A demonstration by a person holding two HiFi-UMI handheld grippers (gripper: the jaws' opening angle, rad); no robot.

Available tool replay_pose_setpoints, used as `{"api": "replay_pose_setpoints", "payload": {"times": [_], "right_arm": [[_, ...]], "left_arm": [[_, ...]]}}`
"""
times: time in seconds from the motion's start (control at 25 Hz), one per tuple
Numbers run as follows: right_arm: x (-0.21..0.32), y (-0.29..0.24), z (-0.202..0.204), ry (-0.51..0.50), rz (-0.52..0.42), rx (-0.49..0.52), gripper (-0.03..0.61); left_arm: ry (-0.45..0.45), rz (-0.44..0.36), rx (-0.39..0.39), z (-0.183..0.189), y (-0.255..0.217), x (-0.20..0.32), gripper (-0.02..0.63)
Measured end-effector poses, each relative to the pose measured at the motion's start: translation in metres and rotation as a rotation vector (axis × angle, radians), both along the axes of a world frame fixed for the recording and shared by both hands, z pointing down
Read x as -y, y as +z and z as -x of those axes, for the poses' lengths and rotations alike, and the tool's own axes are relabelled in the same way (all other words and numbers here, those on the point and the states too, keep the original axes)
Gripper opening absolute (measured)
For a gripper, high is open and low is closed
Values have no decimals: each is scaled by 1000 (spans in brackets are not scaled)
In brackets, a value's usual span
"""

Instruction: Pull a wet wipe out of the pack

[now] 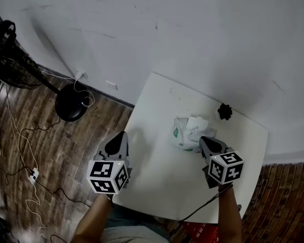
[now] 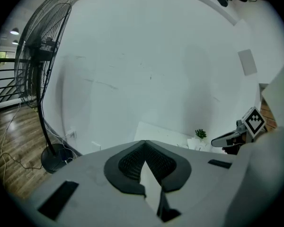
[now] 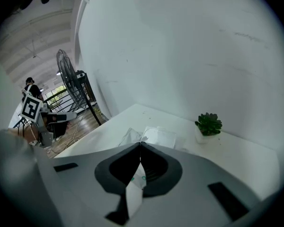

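You're at the approach: right gripper (image 1: 202,139) and left gripper (image 1: 120,134) have jaws clenched, empty. Open the right at the pack (image 1: 182,133) and nip the wipe (image 1: 196,122).

We see pale grey on both tongs, black at the pads: left gripper (image 1: 122,134), right gripper (image 1: 202,138). Each marker cube (image 1: 108,176) is chequered in black-and-white squares. Beneath both grippers the table (image 1: 157,186) is plain white. At the right gripper's tip, the pack (image 1: 180,134) is white with small green marks, and the wipe (image 1: 196,122) is white too. Beyond that tip the plant (image 3: 208,123) is dark green in a white pot (image 3: 202,135). Left of the left gripper we see a brown plank-patterned floor (image 1: 50,156), a black fan (image 1: 10,59) and pale cables (image 1: 20,151). The wall (image 1: 192,29) is off-white, faintly scuffed.
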State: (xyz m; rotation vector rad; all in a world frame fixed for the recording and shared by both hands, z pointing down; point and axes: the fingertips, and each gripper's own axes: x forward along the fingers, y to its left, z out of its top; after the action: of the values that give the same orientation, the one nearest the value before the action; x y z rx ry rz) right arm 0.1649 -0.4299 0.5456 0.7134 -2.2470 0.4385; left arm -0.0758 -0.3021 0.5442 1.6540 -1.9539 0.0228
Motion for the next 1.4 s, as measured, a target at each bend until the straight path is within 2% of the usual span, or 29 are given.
{"api": "replay_pose_setpoints", "payload": {"times": [1.2,1.4], "right_arm": [[-4,-46,-13,109,-66,48,3],[-3,-54,-13,102,-84,54,3]], "left_arm": [[19,-61,14,-4,-30,-10,0],[19,-68,14,-7,-33,-11,0]]}}
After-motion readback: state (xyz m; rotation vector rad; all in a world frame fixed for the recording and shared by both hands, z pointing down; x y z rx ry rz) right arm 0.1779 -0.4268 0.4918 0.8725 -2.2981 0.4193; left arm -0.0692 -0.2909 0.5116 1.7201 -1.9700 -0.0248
